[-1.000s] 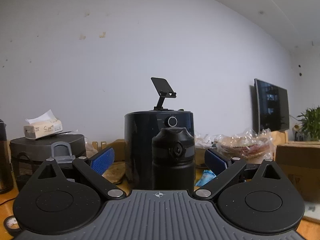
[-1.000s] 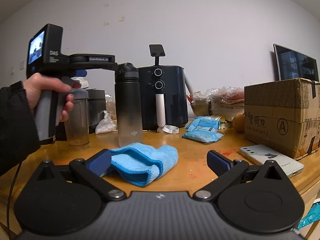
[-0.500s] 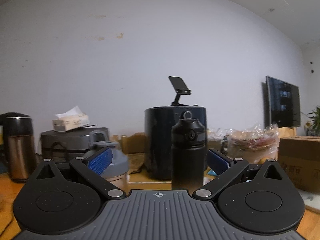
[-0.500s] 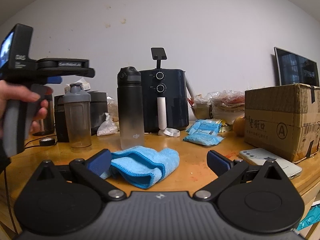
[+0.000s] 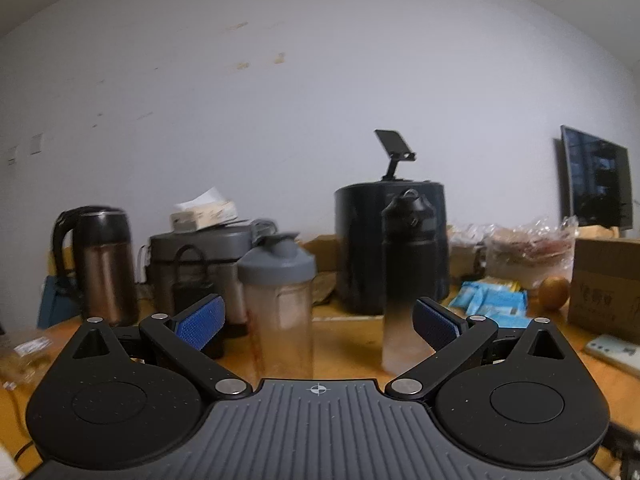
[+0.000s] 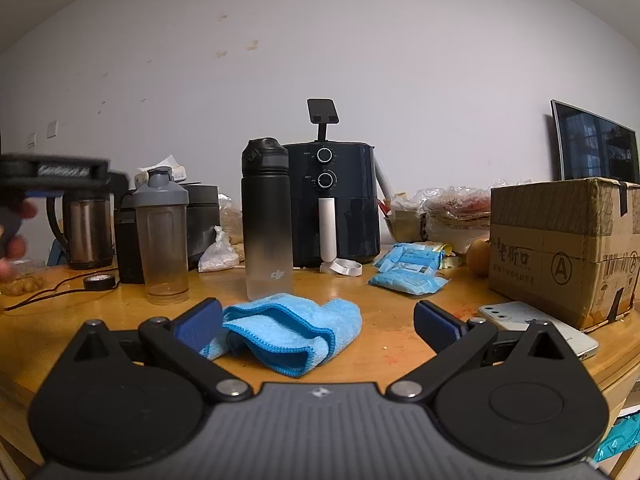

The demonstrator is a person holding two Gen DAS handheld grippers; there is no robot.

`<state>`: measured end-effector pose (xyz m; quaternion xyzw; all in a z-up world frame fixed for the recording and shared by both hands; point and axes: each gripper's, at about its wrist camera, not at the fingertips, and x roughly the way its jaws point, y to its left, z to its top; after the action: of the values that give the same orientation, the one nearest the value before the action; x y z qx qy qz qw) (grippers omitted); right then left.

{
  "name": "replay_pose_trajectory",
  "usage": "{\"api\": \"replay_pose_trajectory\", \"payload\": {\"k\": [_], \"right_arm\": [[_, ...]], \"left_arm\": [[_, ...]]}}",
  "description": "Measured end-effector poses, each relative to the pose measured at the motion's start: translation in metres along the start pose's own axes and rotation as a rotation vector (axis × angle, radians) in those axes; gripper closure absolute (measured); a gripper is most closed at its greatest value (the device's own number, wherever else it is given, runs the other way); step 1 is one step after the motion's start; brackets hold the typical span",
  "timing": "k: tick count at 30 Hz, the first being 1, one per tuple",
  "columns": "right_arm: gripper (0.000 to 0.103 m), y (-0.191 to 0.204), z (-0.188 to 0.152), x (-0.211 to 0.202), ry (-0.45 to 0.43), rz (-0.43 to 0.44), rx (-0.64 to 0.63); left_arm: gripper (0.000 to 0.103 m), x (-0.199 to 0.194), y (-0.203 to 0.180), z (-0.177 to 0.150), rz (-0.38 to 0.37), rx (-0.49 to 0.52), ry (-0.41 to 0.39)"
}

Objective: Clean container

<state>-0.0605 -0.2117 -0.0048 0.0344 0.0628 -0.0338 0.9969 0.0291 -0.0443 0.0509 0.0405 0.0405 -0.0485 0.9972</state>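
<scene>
A tall black bottle [image 6: 266, 220] fading to clear at its base stands upright on the wooden table [image 6: 400, 304]. Left of it stands a clear shaker bottle [image 6: 162, 240] with a grey lid. A crumpled blue cloth [image 6: 288, 332] lies in front of the black bottle, just ahead of my open right gripper [image 6: 318, 326], nearer its left finger. My left gripper [image 5: 318, 322] is open and holds nothing; the shaker [image 5: 280, 304] and black bottle [image 5: 404, 280] stand ahead of it, apart from its fingers. In the right wrist view, the left gripper [image 6: 116, 180] shows blurred at the left edge.
A dark air fryer [image 6: 336, 208] stands behind the bottles, with a kettle [image 6: 86, 232] and a rice cooker [image 5: 200, 248] to its left. A cardboard box [image 6: 560, 240], a phone [image 6: 536, 328] and blue packets [image 6: 408, 268] lie at the right. A tape roll [image 6: 100, 280] lies at the left.
My left gripper has drawn back from the top of the black bottle and swung left; the bottle stays standing on the table. The right gripper has not moved.
</scene>
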Motion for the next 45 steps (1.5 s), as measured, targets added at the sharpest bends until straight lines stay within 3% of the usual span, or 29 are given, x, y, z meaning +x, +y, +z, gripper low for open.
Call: {"api": "replay_pose_trajectory", "payload": {"k": [13,22,35,45], "right_arm": [[0.000,0.000,0.008,-0.008,0.028,0.016,-0.013],[0.000,0.000,0.011,-0.004,0.104,0.026,-0.032],[0.000,0.007,0.015,0.002,0.265,0.031,-0.074],[0.000,0.011,0.013,0.002,0.321,0.037,-0.087]], "left_arm": [[0.000,-0.035,0.014,-0.026,0.091,-0.009,0.132],[0.000,-0.043,0.015,-0.036,0.138,-0.024,0.213],[0.000,-0.048,0.018,-0.044,0.148,-0.066,0.327],[0.000,-0.049,0.022,-0.052,0.147,-0.083,0.394]]}}
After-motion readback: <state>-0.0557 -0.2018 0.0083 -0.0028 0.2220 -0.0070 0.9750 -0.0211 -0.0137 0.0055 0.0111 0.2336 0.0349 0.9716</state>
